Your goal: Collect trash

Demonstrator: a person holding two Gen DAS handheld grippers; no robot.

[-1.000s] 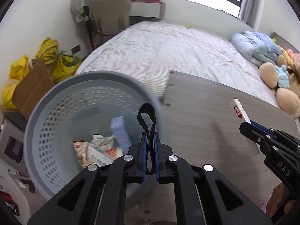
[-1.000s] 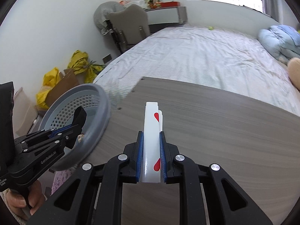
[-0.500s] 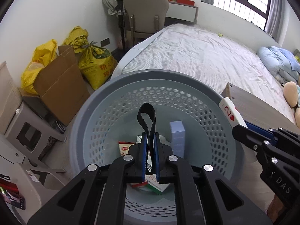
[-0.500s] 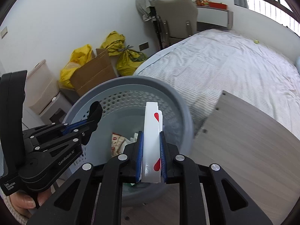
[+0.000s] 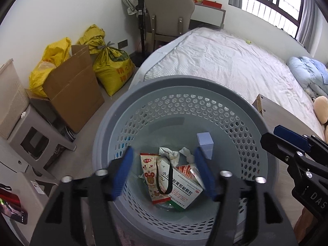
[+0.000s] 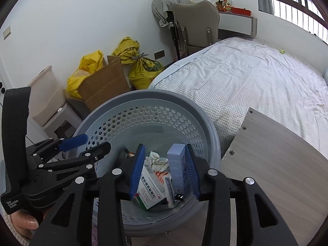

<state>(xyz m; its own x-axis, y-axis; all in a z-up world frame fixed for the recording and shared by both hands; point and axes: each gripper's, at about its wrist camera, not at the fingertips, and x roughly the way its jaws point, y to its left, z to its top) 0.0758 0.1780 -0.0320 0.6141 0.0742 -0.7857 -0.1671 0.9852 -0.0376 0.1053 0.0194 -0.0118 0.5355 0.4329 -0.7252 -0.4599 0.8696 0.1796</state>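
- Left wrist view: my left gripper (image 5: 164, 171) angles down over the grey perforated basket (image 5: 205, 84), jaws spread wide and just opened, nothing between the blue pads (image 5: 122, 171).
- The black band (image 5: 163, 179) lies loose inside the basket at about 6 o'clock of its floor, a long narrow loop running roughly 12 to 6 across the snack packet (image 5: 150, 176) and the medicine box (image 5: 180, 186).
- A pale blue box (image 5: 205, 144) stands upright toward 2 o'clock of the basket floor, crumpled paper (image 5: 170, 153) beside it.
- My right gripper (image 5: 287, 141) comes in from 3 o'clock over the rim.
- Around the basket: a bed (image 5: 225, 61) at 1 o'clock, a chair (image 5: 170, 14) at 12, yellow bags (image 5: 110, 67) and a cardboard box (image 5: 71, 94) at 10.
- Right wrist view: my right gripper (image 6: 164, 170) also tilts down over the basket, jaws released and just parted; I cannot pick out the playing cards for certain.
- The pale blue box stands upright just inside the right pad; whether they touch I cannot tell.
- My left gripper reaches in from 9 o'clock, a hand (image 6: 24, 223) on its handle at 8.
- A wood-grain tabletop (image 6: 276, 164) sits at 3 o'clock, touching the basket's side.
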